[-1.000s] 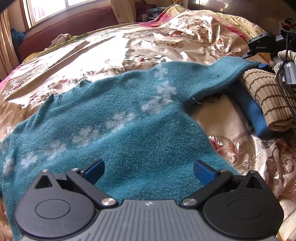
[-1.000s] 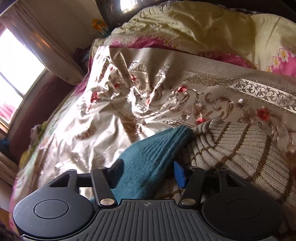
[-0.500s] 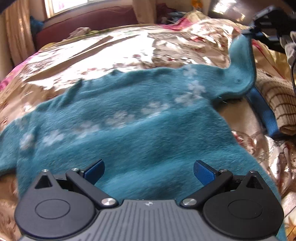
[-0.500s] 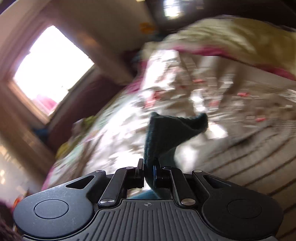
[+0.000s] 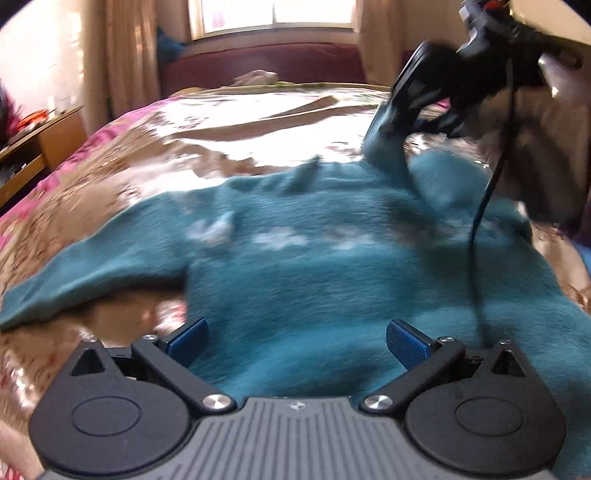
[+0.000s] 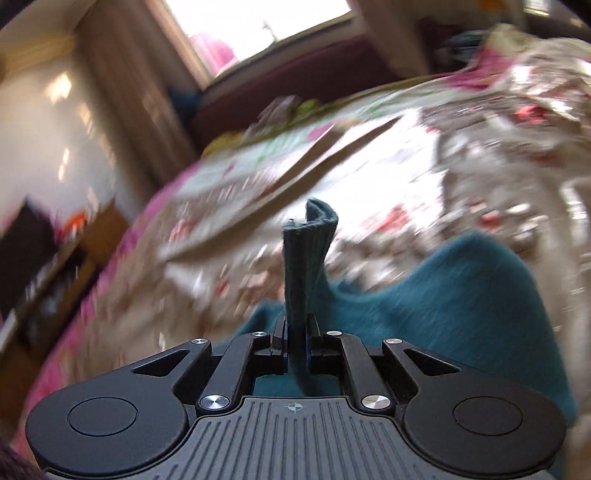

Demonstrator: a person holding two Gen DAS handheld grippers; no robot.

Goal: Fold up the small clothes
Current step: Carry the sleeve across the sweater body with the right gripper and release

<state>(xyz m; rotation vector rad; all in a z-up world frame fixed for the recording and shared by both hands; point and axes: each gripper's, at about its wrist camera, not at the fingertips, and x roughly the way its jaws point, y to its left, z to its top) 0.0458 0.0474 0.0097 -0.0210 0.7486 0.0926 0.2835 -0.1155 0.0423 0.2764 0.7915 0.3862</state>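
Right gripper [image 6: 295, 345] clamped on sleeve cuff [image 6: 308, 254], frame centre. Left gripper [image 5: 297, 341] jaws apart, empty, low over teal sweater [image 5: 314, 280], which we see spread mid-frame on bedspread [image 5: 221, 122]. We judge first sleeve fold begun; other sleeve [image 5: 85, 280], body folds remain.

One teal sweater [image 5: 314, 280] lies on one floral bedspread [image 5: 229, 122]. Two grippers are in view, the left gripper [image 5: 295, 343] at lower centre, the right gripper [image 6: 295, 339] likewise. One window [image 5: 273, 14] shows at top, one wooden side table [image 5: 40, 136] at left.
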